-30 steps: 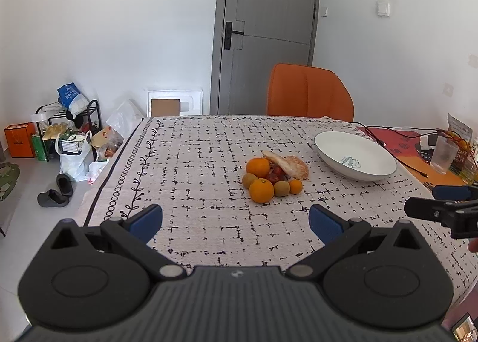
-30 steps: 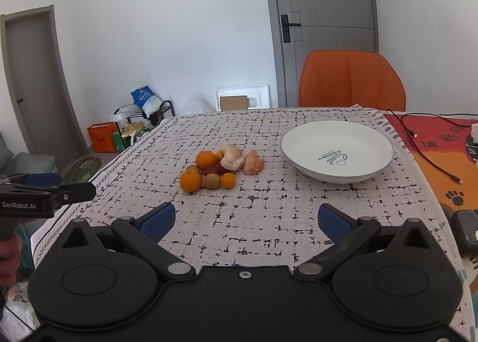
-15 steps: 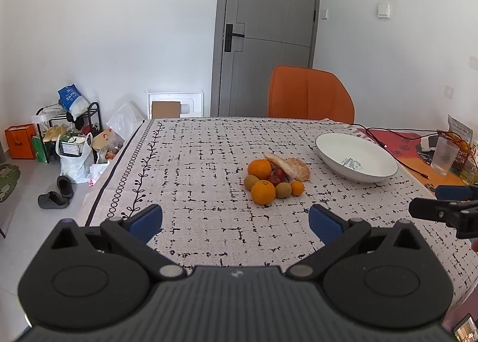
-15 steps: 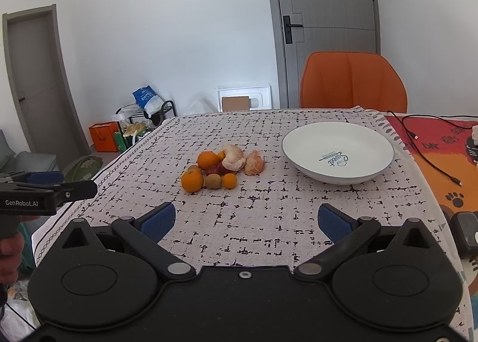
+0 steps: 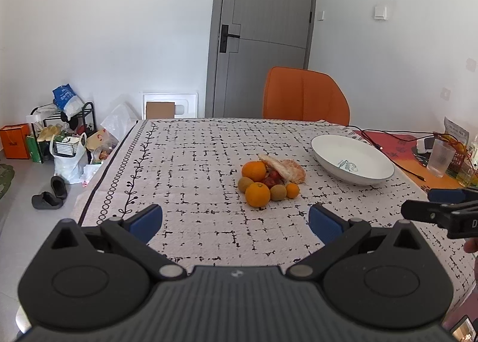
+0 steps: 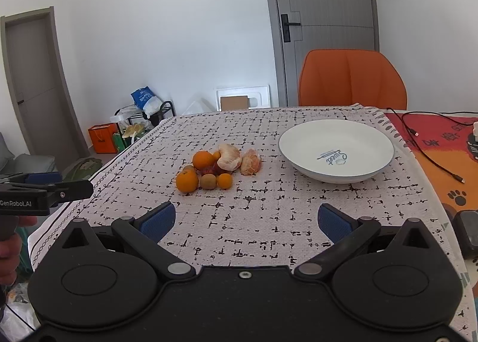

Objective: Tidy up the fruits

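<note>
While both tools hover above the near edge of the counter [image 5: 185,162], the left gripper [image 5: 236,219] has its jaws spread wide with nothing between them, and the right gripper [image 6: 246,219] is likewise fully spread and holds nothing. The fruit pile [image 6: 218,167] sits near the middle of the cloth-covered counter, well ahead of both tools and just left of the white bowl [image 6: 336,150], which contains no fruit. The pile comprises two large oranges [image 5: 257,194], a small orange [image 5: 292,190], two brown kiwis [image 5: 277,192], some small red fruit partly hidden in the centre, and peeled citrus pieces [image 6: 228,156] at the back. Oranges are judged firm, fairly heavy and round: grip across the widest part, with the jaws level, to prevent rolling. Kiwis are likely softer and lighter; close gently across the short axis. Peeled pieces appear soft and easily crushed or torn; apply minimal closing force on the thickest section. Fruits touch one another, so removing an outer item first, such as the front large orange or the small orange, is judged least likely to scatter the rest. The bowl is the probable destination; its sloped wall should retain round items.
</note>
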A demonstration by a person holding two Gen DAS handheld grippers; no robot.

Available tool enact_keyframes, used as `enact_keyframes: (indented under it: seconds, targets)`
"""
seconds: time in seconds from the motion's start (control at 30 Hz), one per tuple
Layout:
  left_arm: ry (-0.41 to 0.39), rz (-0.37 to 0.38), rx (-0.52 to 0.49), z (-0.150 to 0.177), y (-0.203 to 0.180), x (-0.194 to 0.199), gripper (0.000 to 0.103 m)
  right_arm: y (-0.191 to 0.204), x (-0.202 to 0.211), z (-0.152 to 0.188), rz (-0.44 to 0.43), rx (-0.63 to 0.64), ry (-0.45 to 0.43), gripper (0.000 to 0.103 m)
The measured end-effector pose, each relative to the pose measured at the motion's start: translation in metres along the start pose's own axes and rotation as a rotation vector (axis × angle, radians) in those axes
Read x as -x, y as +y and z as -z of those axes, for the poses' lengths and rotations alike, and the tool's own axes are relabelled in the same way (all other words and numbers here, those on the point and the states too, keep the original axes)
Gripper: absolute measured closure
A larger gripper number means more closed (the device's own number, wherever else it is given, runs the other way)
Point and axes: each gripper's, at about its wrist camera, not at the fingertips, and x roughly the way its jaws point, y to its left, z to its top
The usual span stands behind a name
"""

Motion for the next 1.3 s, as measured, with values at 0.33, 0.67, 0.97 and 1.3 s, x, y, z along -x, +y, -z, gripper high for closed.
enact_keyframes:
  seconds: [0.33,0.67,0.97,1.3]
  targets:
    - [-0.001,-0.009,0.001,-0.002,0.003,-0.017,0.0,-0.012,-0.025,-0.005,-0.074,-0.039,0.017,0.0]
    - [0.025,-0.012,0.0,-0.002,0.005,-0.049,0.002,-0.019,-0.051,-0.008,-0.127,-0.031,0.003,0.0]
    - [0.032,-0.013,0.022,-0.006,0.006,-0.078,0.02,-0.023,-0.078,-0.014,-0.128,-0.031,0.017,0.007]
    - [0.071,0.04,0.031,-0.012,0.003,-0.106,0.035,-0.023,-0.109,-0.018,-0.146,-0.025,0.052,0.029]
